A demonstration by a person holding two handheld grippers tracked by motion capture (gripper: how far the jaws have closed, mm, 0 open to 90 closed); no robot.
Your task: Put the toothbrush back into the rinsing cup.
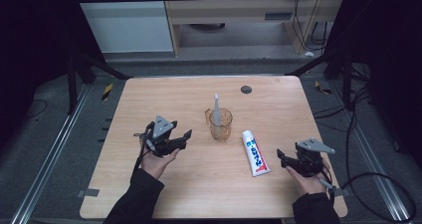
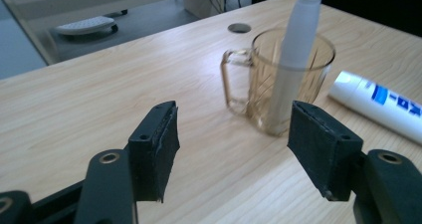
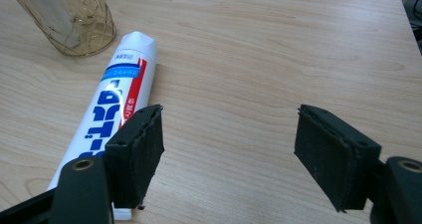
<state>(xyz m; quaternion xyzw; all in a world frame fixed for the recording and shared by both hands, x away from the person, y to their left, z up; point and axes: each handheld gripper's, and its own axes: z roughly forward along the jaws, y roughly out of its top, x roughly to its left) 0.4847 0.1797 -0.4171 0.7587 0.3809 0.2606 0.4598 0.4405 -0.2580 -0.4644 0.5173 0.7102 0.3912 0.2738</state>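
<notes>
Both claws, the left gripper (image 1: 183,136) and the right gripper (image 1: 282,158), hang with jaws spread wide and empty above the pale wooden table (image 1: 149,99). This looks like the approach: next, likely closing squarely on the ribbed amber glass mug (image 1: 220,124) mid-table, holding an upright white toothbrush (image 1: 217,109). The smooth white toothpaste tube (image 1: 255,153) lies flat beside the mug, near the right gripper.

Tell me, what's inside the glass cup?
A white toothbrush stands inside the amber glass cup, its handle leaning on the rim and sticking out the top. Its lower end blurs behind the ribbed glass, so I cannot tell whether anything else lies at the bottom.
</notes>
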